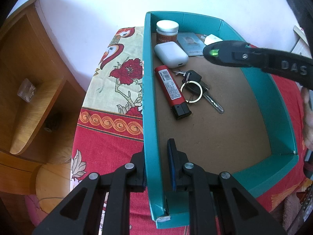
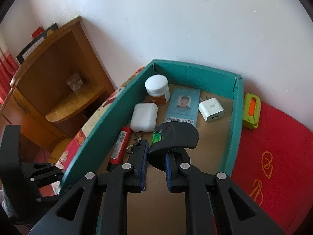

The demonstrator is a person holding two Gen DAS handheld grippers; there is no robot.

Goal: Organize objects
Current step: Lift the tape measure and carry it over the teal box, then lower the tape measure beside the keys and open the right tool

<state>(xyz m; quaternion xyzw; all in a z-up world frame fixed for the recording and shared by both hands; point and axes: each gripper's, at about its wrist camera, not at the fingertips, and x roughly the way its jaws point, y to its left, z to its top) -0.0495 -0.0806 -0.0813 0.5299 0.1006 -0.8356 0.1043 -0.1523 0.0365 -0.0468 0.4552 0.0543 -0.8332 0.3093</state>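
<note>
A teal cardboard box [image 1: 150,101] stands open on a patterned cloth. My left gripper [image 1: 155,162] is shut on the box's left wall, one finger outside and one inside. In the box lie a white-lidded jar [image 1: 167,30], a white earbud case [image 1: 171,53], a red lighter [image 1: 172,90], a bunch of keys [image 1: 195,88], an ID card [image 2: 182,105] and a white charger [image 2: 211,109]. My right gripper [image 2: 156,162] hangs over the box's middle, shut on a black curved tool with a green insert [image 2: 172,137]. That tool [image 1: 217,52] also shows in the left wrist view, above the card.
A green and orange cutter [image 2: 252,110] lies on the red cloth [image 2: 273,146] outside the box's right wall. A wooden shelf unit [image 1: 29,98] stands to the left, against a white wall. A person's hand [image 1: 309,117] shows at the right edge.
</note>
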